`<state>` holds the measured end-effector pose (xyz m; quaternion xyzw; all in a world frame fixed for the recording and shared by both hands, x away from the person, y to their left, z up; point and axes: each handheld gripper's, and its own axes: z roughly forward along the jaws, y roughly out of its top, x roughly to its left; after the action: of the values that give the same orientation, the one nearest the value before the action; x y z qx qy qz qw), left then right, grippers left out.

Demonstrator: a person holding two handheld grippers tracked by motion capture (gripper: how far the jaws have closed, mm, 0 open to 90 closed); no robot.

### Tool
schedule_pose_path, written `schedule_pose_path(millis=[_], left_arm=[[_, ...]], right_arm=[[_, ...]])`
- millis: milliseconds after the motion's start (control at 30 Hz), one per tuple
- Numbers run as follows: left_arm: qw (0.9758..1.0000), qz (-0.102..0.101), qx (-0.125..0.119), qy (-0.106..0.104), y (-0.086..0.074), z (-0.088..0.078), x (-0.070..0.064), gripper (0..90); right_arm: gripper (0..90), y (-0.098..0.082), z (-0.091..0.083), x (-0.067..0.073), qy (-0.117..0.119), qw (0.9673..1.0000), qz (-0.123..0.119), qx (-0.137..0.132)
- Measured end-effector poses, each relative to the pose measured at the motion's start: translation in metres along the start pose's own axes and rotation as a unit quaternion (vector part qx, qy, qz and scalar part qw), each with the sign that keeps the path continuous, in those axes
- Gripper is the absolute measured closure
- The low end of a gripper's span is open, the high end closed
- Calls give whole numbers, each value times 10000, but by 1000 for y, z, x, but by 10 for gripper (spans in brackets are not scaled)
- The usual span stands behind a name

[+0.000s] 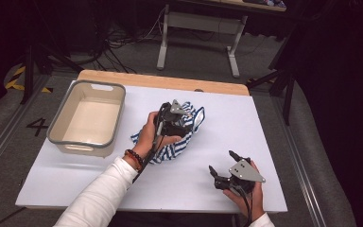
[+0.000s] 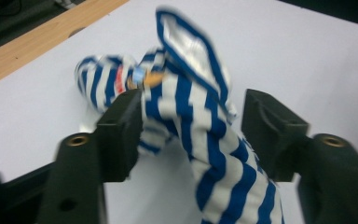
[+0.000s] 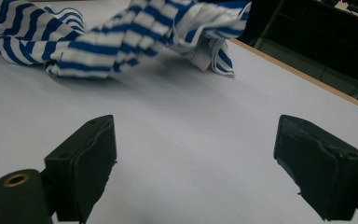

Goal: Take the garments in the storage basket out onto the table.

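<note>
1. High view: you have one striped cloth (image 1: 182, 142), one bin (image 1: 87, 118), one table (image 1: 217, 194) and two grippers, one in each of your hands.
2. The cloth is blue and white and lies crumpled near the middle of the table, just right of the bin. The bin stands at the far left and holds nothing you can see.
3. Your left gripper (image 1: 185, 124) is down on the cloth, over its far part. Your right gripper (image 1: 222, 168) sits at the near right of the table, well apart from the cloth.
4. Left gripper view: the jaws of your left gripper (image 2: 193, 128) stand partly open with a band of the cloth (image 2: 205, 135) running up between them. The left finger (image 2: 121, 133) touches the fabric at its edge; the right finger (image 2: 268, 133) stands clear of it, with bare table showing in the gap. The pads are not pressing on the cloth from both sides.
5. Right gripper view: the jaws of your right gripper (image 3: 196, 161) are wide open with nothing between them but the table top. The cloth (image 3: 121, 37) lies beyond the fingertips, across the far left of that view.
</note>
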<state>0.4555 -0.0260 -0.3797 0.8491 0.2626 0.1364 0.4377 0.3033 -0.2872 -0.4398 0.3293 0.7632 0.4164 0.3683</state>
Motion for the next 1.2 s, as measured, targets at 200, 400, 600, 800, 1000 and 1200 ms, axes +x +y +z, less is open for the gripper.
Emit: schedule_pose_path(millis=[200,400,600,800,1000,1200], left_arm=[[9995,314,-68,63,-9,-24,-5,239],[9969,757,154,156,-35,-43,-16,215],[9935,1035,479,57,-67,-52,-24,237],[9936,877,685,-184,-98,-56,-24,305],[9928,804,852,-247,-117,-53,-17,394],[9899,855,1043,-431,-125,-47,-14,606]], right_arm=[[132,0,0,0,-6,10000,-2,3],[132,0,1,0,-9,10000,23,10],[132,1,2,1,2,10000,40,35],[134,-1,4,-1,8,9999,125,79],[134,-1,5,0,24,9999,111,120],[132,-2,7,1,50,9998,35,163]])
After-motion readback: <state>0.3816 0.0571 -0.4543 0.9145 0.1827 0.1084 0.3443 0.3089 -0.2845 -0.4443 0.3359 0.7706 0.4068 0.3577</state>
